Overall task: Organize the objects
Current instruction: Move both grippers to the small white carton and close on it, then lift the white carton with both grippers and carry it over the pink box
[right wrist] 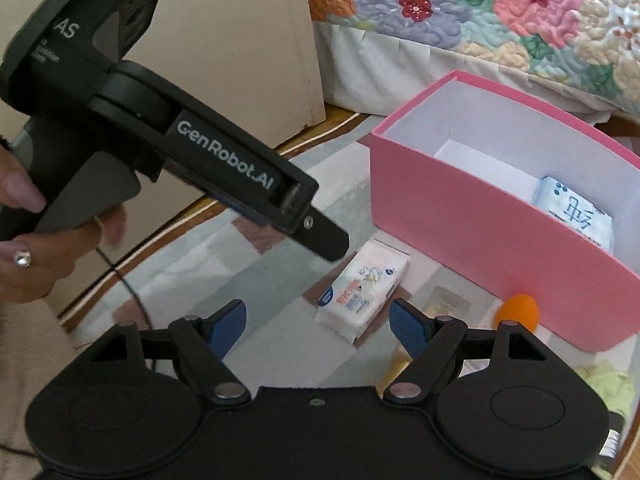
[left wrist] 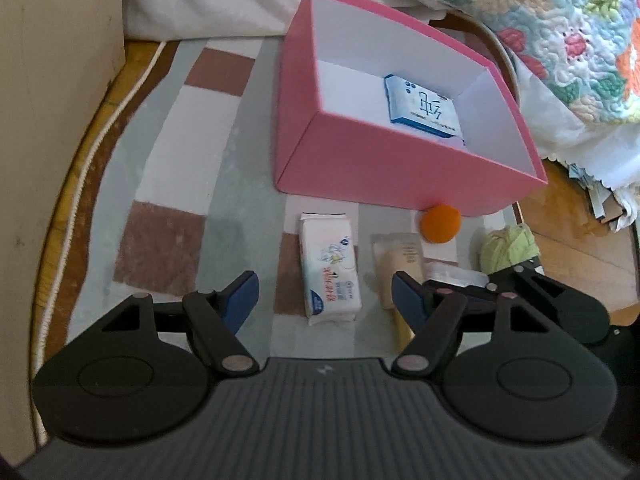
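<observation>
Both the left gripper (left wrist: 324, 300) and right gripper (right wrist: 318, 326) hang released and empty over the white tissue pack (left wrist: 330, 270) lying on the rug before the pink box (left wrist: 360, 176). Crowded together, they could collide or nudge the orange ball (left wrist: 440, 224).

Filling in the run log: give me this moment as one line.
left hand-held gripper: open, empty | right hand-held gripper: open, empty | white tissue pack: on mat | pink box: holds blue tissue pack
</observation>
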Available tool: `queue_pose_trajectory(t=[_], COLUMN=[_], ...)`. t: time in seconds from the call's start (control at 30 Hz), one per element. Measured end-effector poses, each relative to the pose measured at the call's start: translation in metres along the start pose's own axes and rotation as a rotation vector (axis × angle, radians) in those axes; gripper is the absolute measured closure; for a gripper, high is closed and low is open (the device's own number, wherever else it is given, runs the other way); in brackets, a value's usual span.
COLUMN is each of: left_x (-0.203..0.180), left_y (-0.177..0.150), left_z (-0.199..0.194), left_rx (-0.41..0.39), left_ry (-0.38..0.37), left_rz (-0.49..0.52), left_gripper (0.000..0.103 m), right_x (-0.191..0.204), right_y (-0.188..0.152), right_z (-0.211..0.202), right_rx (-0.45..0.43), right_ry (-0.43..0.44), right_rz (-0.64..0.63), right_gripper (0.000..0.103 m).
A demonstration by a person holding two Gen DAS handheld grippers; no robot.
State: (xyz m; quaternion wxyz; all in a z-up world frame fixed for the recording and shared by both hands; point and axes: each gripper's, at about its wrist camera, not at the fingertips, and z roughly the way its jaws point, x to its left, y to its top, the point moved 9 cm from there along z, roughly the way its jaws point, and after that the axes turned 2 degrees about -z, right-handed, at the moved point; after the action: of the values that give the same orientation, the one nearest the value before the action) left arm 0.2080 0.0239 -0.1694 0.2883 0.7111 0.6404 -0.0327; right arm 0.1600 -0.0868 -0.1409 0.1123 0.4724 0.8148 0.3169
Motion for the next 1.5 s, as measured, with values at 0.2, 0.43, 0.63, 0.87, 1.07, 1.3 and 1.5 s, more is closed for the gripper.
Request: queue_pose_trajectory(t=[0.2, 0.43, 0.63, 0.87, 1.07, 1.3, 1.5], left_x=[0.009, 0.013, 0.016, 0.025, 0.025, 0.013, -0.002], left_y=[-0.007, -0.003, -0.006, -0.018, -0.018, -0.027, -0.038], left_z=[0.022, 0.047, 0.061, 0.058, 0.064, 0.057, 0.032], left_rx=[-0.003, -0.004, 0.032, 0.057, 0.056, 0.054, 0.048], left_ry=[-0.027, -0.019, -0.122, -0.145, -0.134, -0.13, -0.121], left_rz=[0.002, -0.001, -0.105, -0.184, -0.19, -0.17, -0.162], left_gripper=[0.033, 0.042, 0.073, 0.078, 0.075, 0.073, 0.073], right_x=[-0.005, -0.012, -0.013, -0.013, -0.01, -0.006, 0.002], right_y=[-0.008, -0.016, -0.018, -0.02, -0.027, -0.026, -0.028], right_z=[0.034, 0.059, 0.075, 0.068, 0.067, 0.062, 0.036], right_rx=[0.006, 0.022, 0.048, 0.032, 0.013, 0.008, -0.004], right_ry=[-0.067, -0.105, -0.135, -0.12, -0.129, -0.131, -0.074], right_rz=[-0.007, 0.025, 0.013, 0.079, 0.104, 0.087, 0.117], right_gripper=[0.021, 0.022, 0.046, 0.049, 0.047, 0.052, 0.053])
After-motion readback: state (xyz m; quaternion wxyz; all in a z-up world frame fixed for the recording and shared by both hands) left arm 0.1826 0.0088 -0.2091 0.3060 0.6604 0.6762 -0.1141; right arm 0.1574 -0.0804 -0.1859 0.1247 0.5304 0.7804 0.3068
